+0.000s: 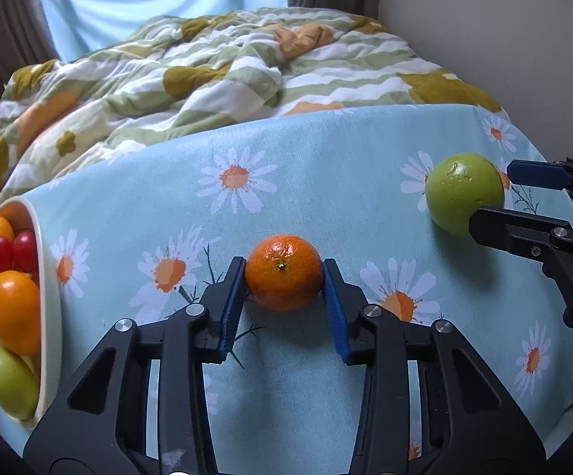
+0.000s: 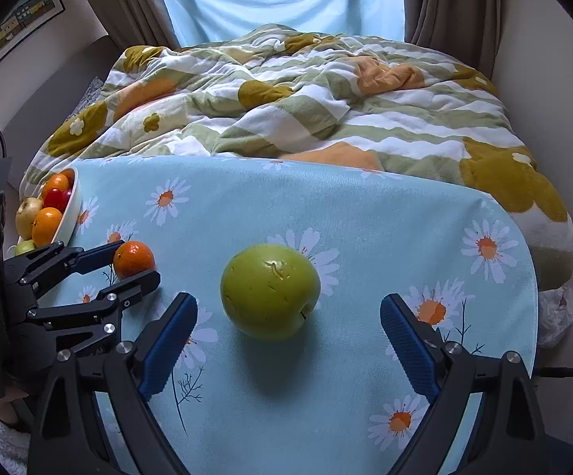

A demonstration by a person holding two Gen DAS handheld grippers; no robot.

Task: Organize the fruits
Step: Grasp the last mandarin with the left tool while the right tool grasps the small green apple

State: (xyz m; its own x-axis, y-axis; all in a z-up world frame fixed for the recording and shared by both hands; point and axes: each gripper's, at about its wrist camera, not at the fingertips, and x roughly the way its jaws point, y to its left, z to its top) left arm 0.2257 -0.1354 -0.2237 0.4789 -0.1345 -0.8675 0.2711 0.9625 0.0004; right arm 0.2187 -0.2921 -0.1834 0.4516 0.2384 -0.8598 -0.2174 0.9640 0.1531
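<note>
A small orange (image 1: 283,273) rests on the daisy-print tablecloth, and my left gripper (image 1: 284,265) is shut on it, blue pads pressed against both its sides. The right wrist view has the same orange (image 2: 134,259) between the left gripper's (image 2: 136,263) fingers. A green apple (image 2: 270,291) lies to the right on the cloth. My right gripper (image 2: 289,301) stands open around it, with a clear gap on each side. In the left wrist view the apple (image 1: 464,192) sits between the right gripper's (image 1: 495,194) fingers.
A white bowl (image 1: 50,277) at the table's left edge holds oranges, red tomatoes and green and pale fruit; the right wrist view shows the bowl (image 2: 73,206) too. Behind the round table (image 2: 326,206) lies a bed with a rumpled quilt (image 2: 306,99). Curtains hang beyond.
</note>
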